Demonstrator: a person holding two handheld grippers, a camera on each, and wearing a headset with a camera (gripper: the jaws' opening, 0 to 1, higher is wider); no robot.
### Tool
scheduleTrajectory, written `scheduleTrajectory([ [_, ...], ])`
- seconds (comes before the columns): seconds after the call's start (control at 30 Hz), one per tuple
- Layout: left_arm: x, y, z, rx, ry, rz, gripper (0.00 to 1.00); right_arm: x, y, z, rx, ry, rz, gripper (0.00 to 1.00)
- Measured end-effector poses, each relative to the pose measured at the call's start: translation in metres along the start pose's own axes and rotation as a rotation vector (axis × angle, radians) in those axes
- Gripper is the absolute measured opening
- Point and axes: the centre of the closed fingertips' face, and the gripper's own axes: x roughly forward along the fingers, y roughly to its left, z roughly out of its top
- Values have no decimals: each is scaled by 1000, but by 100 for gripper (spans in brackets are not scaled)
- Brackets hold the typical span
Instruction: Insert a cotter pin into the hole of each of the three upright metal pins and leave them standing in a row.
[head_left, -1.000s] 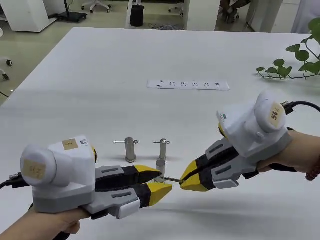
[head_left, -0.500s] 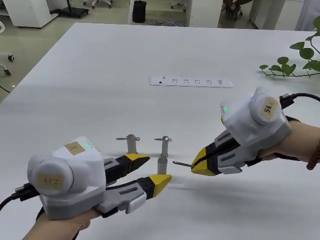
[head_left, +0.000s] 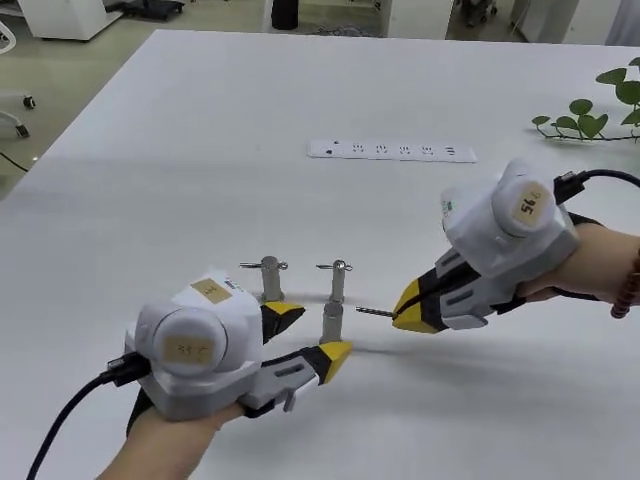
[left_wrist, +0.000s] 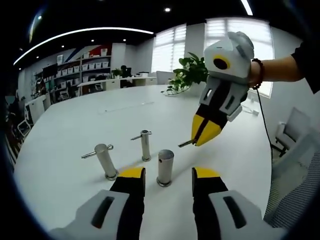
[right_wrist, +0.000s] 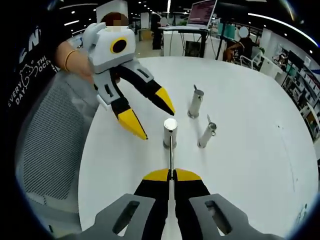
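The left gripper (head_left: 310, 330) now hangs open around the bare near pin (head_left: 331, 322), standing free on the table (head_left: 200, 180), as the right gripper (head_left: 406, 318), clamping the last cotter pin (head_left: 374, 312), backs slightly right, insertion still pending.

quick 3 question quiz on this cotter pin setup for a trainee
1. Count: of the far-left upright grey metal pin, the far-right pin and the near pin, how many already carry a cotter pin?
2. True or false: the left claw is open.
3. The right claw is shut on: A a thin metal cotter pin; B a white power strip; C nothing.
Key: 1 two; 2 true; 3 A.
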Motion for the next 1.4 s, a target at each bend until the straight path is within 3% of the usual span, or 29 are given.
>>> scheduleTrajectory([
  [0.83,29,6,-15,-59,55,21,20,15,-2,2,-23,25,35,0],
  [1.13,33,7,-15,-66,49,24,12,15,-2,3,-25,29,38,0],
  [1.4,34,7,-16,-51,44,22,11,15,-3,10,-33,16,43,0],
])
